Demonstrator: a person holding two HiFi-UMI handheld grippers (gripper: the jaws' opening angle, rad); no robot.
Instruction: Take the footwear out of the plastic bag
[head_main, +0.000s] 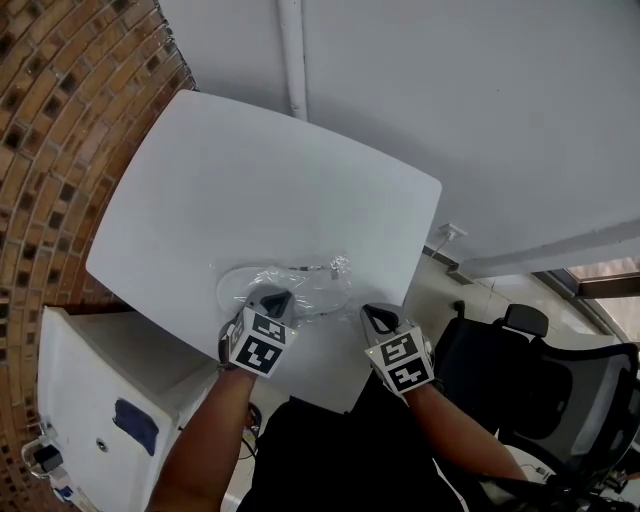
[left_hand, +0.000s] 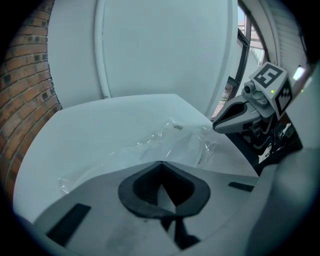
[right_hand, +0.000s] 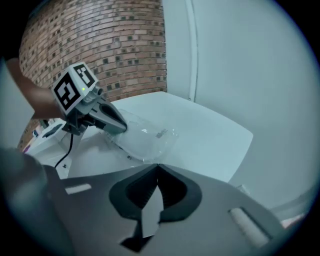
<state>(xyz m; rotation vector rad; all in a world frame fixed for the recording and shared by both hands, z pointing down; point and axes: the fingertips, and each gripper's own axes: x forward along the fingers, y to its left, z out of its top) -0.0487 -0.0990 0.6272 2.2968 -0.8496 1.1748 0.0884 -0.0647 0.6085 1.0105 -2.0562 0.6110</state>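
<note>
White table (head_main: 250, 180) bears the plastic bag (head_main: 322, 285), its footwear (head_main: 238, 286) lying left-to-right mid-frame. The left gripper (head_main: 278, 298), clenched, touches it. The right gripper (head_main: 375, 316), also clenched, sits just lower right.

light: bright, even | shadows: soft | edges: fisheye, dark corners | focus: sharp

White bench (head_main: 250, 190) before a pale grey wall (head_main: 450, 100) with a white pipe (head_main: 293, 60). At left, a curved brick wall (head_main: 60, 120): brown, flecked with dark and cream bricks. Clear, glinting plastic bag (head_main: 320, 280) over white footwear (head_main: 238, 285). Left tongs (head_main: 278, 300) and right tongs (head_main: 375, 315): grey, black-padded, each bearing black-and-white square markers. Black chair (head_main: 560, 390); white cabinet (head_main: 90, 380) with a dark blue patch.
</note>
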